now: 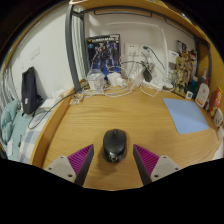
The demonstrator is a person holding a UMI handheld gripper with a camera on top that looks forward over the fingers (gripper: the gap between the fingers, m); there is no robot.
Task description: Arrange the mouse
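A black computer mouse [115, 144] lies on the wooden desk [140, 115], just ahead of my fingers and partly between their tips. My gripper [114, 160] is open, its magenta pads [82, 160] standing well apart on either side of the mouse with a gap at each side. The mouse rests on the desk on its own.
A light blue mat [186, 113] lies on the desk to the right. At the back stand a printed box [103, 52], clear plastic items [118, 78] and cables [148, 70]. A black device [31, 90] sits at the left, small items [205, 95] at the right.
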